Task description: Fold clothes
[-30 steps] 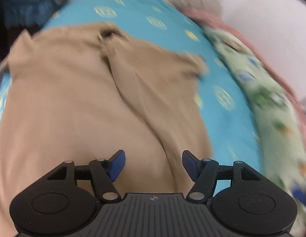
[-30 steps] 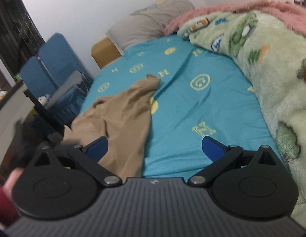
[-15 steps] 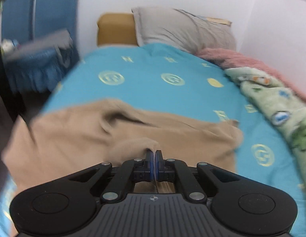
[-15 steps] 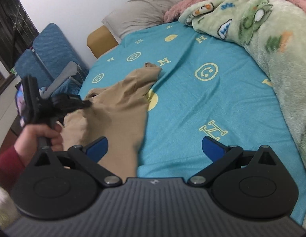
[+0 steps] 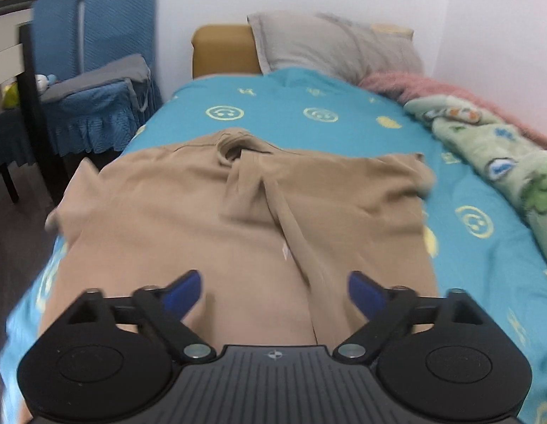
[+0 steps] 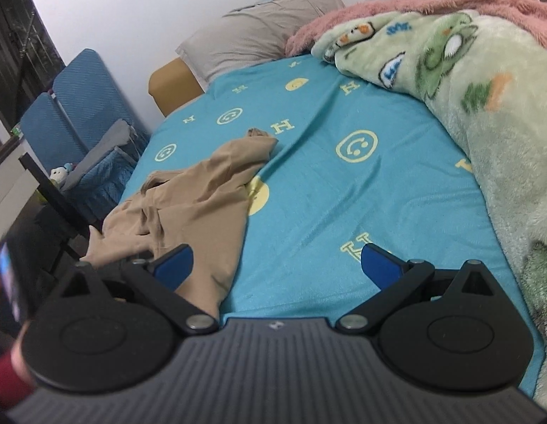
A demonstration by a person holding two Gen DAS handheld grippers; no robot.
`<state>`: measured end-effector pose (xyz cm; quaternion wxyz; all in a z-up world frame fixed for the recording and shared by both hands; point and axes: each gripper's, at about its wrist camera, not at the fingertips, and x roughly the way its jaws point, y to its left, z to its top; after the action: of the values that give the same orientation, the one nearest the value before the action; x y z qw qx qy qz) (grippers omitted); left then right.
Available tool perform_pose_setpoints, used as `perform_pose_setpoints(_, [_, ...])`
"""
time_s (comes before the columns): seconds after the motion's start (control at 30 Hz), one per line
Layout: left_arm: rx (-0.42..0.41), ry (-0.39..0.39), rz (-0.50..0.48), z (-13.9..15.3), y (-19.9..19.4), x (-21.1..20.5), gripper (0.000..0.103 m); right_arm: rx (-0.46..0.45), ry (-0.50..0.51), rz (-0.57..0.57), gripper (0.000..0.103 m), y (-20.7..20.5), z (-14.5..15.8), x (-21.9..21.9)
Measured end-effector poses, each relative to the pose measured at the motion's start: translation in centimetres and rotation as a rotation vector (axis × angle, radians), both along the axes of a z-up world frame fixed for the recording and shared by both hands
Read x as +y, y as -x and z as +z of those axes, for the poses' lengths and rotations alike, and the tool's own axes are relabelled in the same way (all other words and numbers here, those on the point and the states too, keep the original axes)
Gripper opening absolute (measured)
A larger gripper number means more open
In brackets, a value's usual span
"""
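On the bed with the turquoise sheet printed with yellow smiley faces and letters [image 5: 291, 106], a tan long-sleeved knit garment [image 5: 188, 219] lies spread out, its neck opening toward the headboard and its near hem toward the camera. One sleeve is folded in over the middle of the body, running as a narrow strip from the collar down toward the near edge; the other sleeve end lies out on the sheet toward the blanket side. The garment's far-left corner hangs over the bed's edge.

The left tool [image 5: 275, 291] hovers just above the near part of the garment — its blue-padded fingers [image 5: 183, 291] stand wide apart and hold nothing. The right tool [image 6: 277, 265] is also spread open and empty, over the sheet just beside the garment's edge, which in that view [image 6: 202, 205] looks bunched and rumpled.

Along the far side lies a green fleece blanket with cartoon prints [image 6: 485, 113], touching a pink fuzzy blanket [image 6: 432, 3]. A grey pillow [image 5: 337, 46] rests at the head — beside the bed stand blue fabric-covered chairs [image 5: 96, 49].
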<state>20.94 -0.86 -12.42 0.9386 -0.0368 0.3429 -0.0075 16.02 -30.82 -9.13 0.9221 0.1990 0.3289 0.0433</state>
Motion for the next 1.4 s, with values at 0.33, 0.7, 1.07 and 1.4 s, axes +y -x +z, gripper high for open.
perform_pose_setpoints(0.33, [-0.017,-0.147,0.023,-4.0,3.4,-2.2,0.103,-0.035,0.109,0.032,0.103,2.3,1.2,1.5])
perform_pose_setpoints(0.7, [-0.003,-0.109,0.022,-4.2,3.0,-1.5,0.103,-0.023,0.174,0.066,0.103,2.5,1.0,3.5])
perform_pose_setpoints(1.07, [-0.001,-0.111,0.022,-4.2,2.9,-1.5,0.103,-0.047,0.189,0.060,0.103,3.7,1.7,4.3])
perform_pose_setpoints(1.4, [-0.001,-0.111,0.023,-4.3,2.9,-1.6,0.103,-0.040,0.197,0.080,0.103,5.3,1.7,5.1])
